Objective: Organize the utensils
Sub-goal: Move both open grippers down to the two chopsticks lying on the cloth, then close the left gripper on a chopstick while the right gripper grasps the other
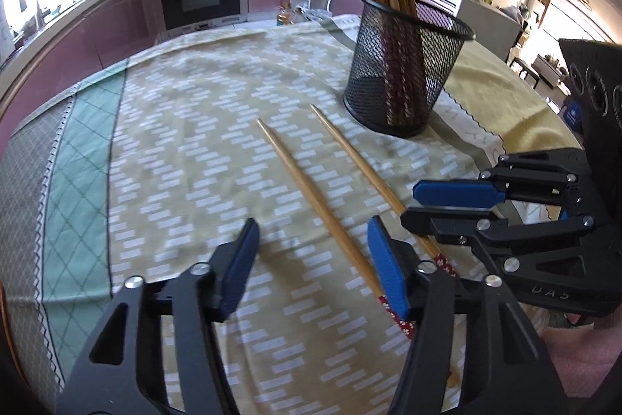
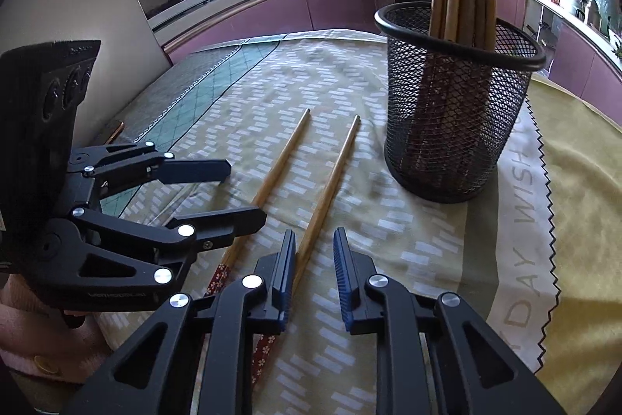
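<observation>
Two chopsticks flat on tablecloth — one between parted left jaws

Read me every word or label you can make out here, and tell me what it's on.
"KDAY WISH": white cloth under the mesh cup, cut off at both ends.
"UAS", faint: right tool body.
Embossed word on left tool body: too blurred to read.
Oven and microwave markings: too small to read.
</observation>
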`<state>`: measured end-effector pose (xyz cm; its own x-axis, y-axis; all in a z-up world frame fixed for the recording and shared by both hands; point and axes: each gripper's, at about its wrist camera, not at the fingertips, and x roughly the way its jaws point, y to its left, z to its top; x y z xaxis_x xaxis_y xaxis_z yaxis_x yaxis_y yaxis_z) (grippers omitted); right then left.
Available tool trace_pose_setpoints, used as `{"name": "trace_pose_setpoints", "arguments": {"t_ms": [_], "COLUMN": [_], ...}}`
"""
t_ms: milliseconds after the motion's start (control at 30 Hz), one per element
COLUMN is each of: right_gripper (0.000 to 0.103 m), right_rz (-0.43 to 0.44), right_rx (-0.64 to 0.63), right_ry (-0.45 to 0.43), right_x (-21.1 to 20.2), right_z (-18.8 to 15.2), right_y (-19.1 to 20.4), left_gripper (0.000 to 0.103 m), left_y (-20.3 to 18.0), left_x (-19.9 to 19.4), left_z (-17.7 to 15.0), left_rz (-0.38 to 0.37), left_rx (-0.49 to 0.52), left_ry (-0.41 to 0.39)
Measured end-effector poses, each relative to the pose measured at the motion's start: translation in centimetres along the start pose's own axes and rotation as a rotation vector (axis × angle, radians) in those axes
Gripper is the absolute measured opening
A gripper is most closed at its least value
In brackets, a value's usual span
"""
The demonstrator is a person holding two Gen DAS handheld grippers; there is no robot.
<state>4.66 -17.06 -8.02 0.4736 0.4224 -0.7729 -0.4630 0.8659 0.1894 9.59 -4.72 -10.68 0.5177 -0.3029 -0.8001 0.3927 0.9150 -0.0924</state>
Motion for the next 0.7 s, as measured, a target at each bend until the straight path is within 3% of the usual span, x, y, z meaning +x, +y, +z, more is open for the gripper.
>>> {"name": "trace_pose_setpoints", "arguments": {"t_ms": [433, 567, 700], "right_gripper": [0.019, 0.009, 0.006], "right_rz": [-0.027, -0.016, 0.014], "right_rx": [0.003, 0.028, 0.074], "right_ry": [-0.008, -0.016, -0.021], "right_x": [1.1, 1.2, 0.9], "right_z": [0.9, 1.0, 0.8], "right_y": [0.0, -0.3, -1.1], "left_gripper": [0.033, 0.018, 0.015], "left_y": [0.4, 0.3, 0.4], "left_x": [0.7, 0.9, 0.9], "left_z": [0.9, 1.2, 1.2], "left_rz": [-0.002, -0.006, -0.012], "left_rx": [-0.003, -0.015, -0.036], "left_ry": [0.02, 0.019, 0.014]}}
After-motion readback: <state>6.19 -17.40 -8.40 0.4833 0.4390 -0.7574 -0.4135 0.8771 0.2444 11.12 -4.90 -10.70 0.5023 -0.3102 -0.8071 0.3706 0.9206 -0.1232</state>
